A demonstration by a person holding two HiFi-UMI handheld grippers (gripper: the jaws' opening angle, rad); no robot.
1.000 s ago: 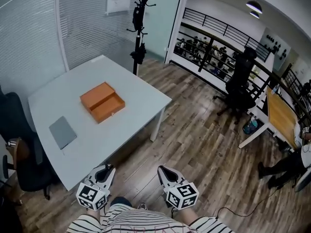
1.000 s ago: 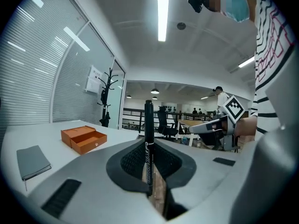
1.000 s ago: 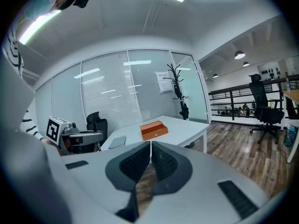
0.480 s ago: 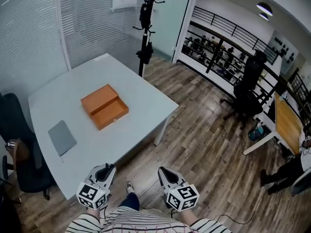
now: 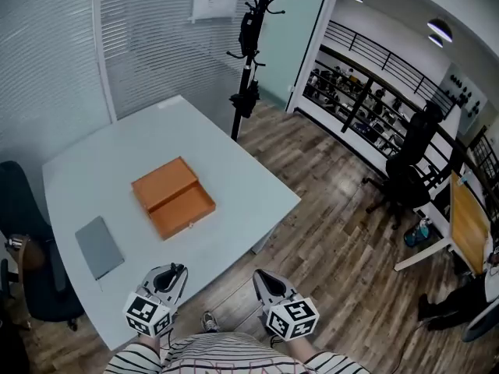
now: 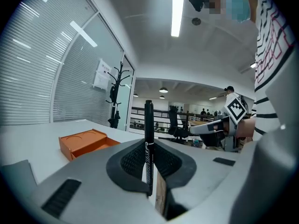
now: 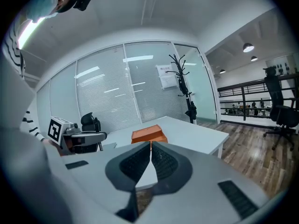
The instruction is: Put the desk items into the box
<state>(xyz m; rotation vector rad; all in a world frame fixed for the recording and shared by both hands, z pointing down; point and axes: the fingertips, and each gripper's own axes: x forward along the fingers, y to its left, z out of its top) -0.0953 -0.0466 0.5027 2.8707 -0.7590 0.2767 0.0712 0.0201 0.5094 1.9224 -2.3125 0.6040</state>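
Observation:
An open orange box (image 5: pixel 173 195) sits mid-way on the white table (image 5: pixel 242 170), and a grey notebook (image 5: pixel 99 246) lies to its left near the front edge. My left gripper (image 5: pixel 175 273) hovers at the table's near edge, shut on a black pen (image 6: pixel 148 120) that stands upright between its jaws. In the left gripper view the orange box (image 6: pixel 86 143) lies ahead to the left. My right gripper (image 5: pixel 260 276) is off the table over the wood floor, shut with nothing in it. The orange box (image 7: pixel 148 134) shows just beyond the right gripper (image 7: pixel 151 146), with the left gripper (image 7: pixel 79 136) at left.
A black coat stand (image 5: pixel 251 53) rises behind the table's far corner. A dark office chair (image 5: pixel 23 240) stands at the table's left side. Another black chair (image 5: pixel 413 170) and a wooden desk (image 5: pixel 468 224) are off to the right. Glass walls with blinds close the back.
The view has shifted so the table, box and notebook sit a little closer and further right. Both grippers keep their places low in the view, still shut.

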